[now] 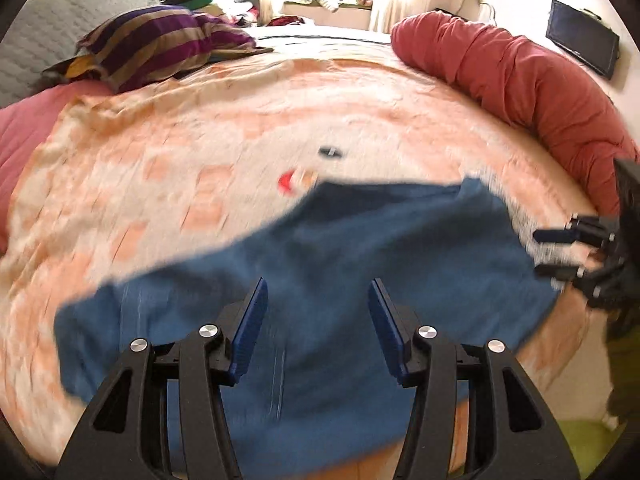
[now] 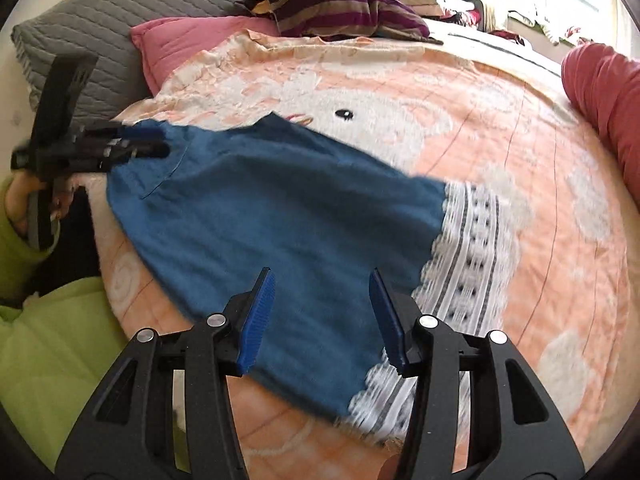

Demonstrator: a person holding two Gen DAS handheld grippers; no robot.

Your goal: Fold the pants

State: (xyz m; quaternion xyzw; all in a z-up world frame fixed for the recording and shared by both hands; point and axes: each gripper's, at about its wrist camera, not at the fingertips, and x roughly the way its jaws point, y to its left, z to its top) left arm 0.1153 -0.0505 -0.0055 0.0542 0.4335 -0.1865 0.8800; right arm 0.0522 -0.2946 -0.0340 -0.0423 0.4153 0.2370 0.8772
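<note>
Your blue pants [image 2: 276, 208] lie spread flat on the peach bedspread [image 2: 500, 128], near the bed's front edge, with a white lace hem band [image 2: 468, 248] on the leg end at the right of the right wrist view. The cloth looks mostly smooth, with a seam line near the corner at the upper left of that view. In the left wrist view the same garment is a blurred blue sheet filling the lower middle of the frame.

Your left gripper [image 2: 162, 142] reaches in from the left of the right wrist view, its tips just at that upper left corner of the pants. From this side its two fingers appear close together, but in its own camera the blue pads [image 1: 250, 328] stand clearly apart with only flat cloth beneath them and nothing clamped. Your left hand [image 2: 24, 200], in a lime green sleeve [image 2: 20, 248], grips its handle low at the bed's edge.

Your right gripper [image 2: 322, 316] tilts downward over the pants near the lace hem, fingers apart and holding nothing; the cloth lies below the gap.

Further out, a pink pillow [image 2: 184, 40], a grey quilted cushion [image 2: 120, 4] and a striped purple bundle [image 2: 340, 8] sit at the head, and a rolled red duvet [image 1: 512, 64] lines the far side.
</note>
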